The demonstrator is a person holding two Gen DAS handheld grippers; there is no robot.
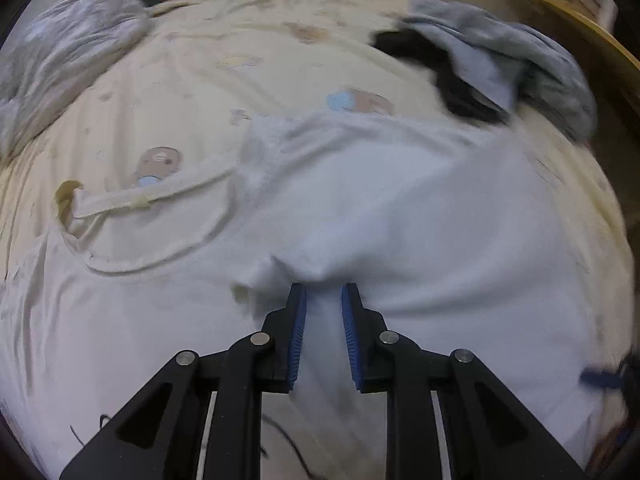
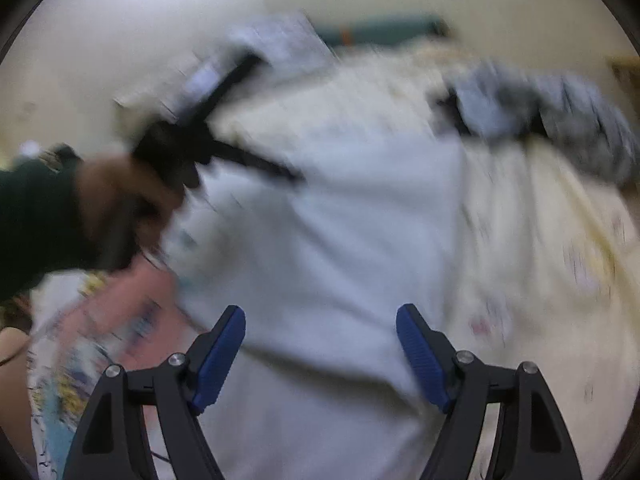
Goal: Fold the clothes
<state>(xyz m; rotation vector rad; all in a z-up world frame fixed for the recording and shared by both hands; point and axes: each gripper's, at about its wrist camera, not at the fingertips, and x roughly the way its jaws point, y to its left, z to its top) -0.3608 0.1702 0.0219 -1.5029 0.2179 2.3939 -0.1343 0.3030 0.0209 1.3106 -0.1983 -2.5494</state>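
A white garment is seen spread over a cream bedsheet printed with small cartoon animals, and it fills the middle and right of the left wrist view. The left gripper is set at the near edge of this garment, its blue-padded fingers drawn narrow with a bunched ridge of the white cloth pinched between them; the fabric is puckered just ahead of the fingertips. A zipped opening in the sheet is visible to the left of the garment, well apart from the gripper. A crumpled grey garment with something black under it is heaped at the far right of the bed, and a grey patterned pillow is lying at the far left corner. In the right wrist view, which is heavily blurred, the right gripper is held above the white garment with its fingers spread wide and nothing between them. The person's hand, emerging from a dark sleeve, is seen at the left gripping the handle of the other tool. A pink and multicoloured cloth is glimpsed at the lower left, beside the white garment.
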